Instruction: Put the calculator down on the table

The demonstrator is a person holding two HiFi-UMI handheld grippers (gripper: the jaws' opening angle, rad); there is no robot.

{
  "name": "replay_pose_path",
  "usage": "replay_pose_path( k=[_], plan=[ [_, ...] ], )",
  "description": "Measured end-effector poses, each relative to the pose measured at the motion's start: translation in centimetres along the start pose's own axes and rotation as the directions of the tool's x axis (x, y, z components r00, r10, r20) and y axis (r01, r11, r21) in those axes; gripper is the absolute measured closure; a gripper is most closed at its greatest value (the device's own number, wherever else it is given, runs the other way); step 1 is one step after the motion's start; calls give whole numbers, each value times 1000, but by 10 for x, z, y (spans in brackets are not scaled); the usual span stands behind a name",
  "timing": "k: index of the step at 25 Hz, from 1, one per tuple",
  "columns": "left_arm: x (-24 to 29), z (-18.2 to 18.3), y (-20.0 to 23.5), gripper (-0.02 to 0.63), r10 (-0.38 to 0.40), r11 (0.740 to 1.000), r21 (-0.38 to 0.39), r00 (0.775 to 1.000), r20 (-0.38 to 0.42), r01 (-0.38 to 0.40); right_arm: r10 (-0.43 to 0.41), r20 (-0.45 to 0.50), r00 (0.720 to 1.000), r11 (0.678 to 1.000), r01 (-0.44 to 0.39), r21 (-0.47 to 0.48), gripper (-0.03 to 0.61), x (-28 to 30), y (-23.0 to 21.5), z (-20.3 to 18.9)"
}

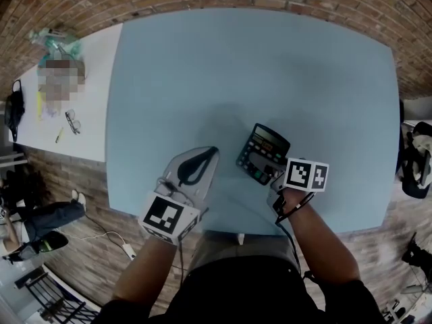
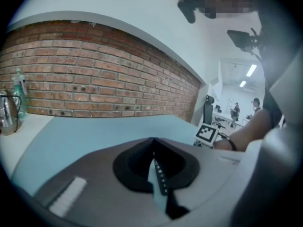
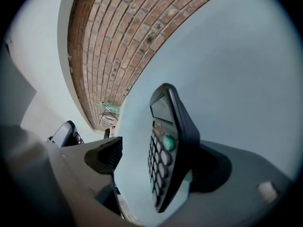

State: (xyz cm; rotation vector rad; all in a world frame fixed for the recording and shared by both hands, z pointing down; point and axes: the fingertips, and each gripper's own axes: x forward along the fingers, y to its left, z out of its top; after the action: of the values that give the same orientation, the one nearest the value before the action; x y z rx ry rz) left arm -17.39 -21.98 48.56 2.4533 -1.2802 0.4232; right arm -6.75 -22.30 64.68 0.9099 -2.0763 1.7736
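Nearest us, left gripper [image 1: 210,155] hangs w/ jaws together, empty; right gripper [image 1: 266,176] jaws apart, calculator [image 1: 262,152] leaning on one jaw by near edge of desk [image 1: 270,66], so we judge set-down nearly done, withdrawal left.

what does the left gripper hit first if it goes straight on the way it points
Way looks free: the left gripper points across the table toward the brick wall. If angled down, it may touch the table first.
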Motion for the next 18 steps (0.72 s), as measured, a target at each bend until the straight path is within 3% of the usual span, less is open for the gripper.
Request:
replay_pose_path(
  k=[18],
  plan=[
    [8, 13, -16, 611, -26, 999, 39, 1000, 1, 26, -73, 21, 997, 997, 73, 9, 130, -21, -20, -2]
  ],
)
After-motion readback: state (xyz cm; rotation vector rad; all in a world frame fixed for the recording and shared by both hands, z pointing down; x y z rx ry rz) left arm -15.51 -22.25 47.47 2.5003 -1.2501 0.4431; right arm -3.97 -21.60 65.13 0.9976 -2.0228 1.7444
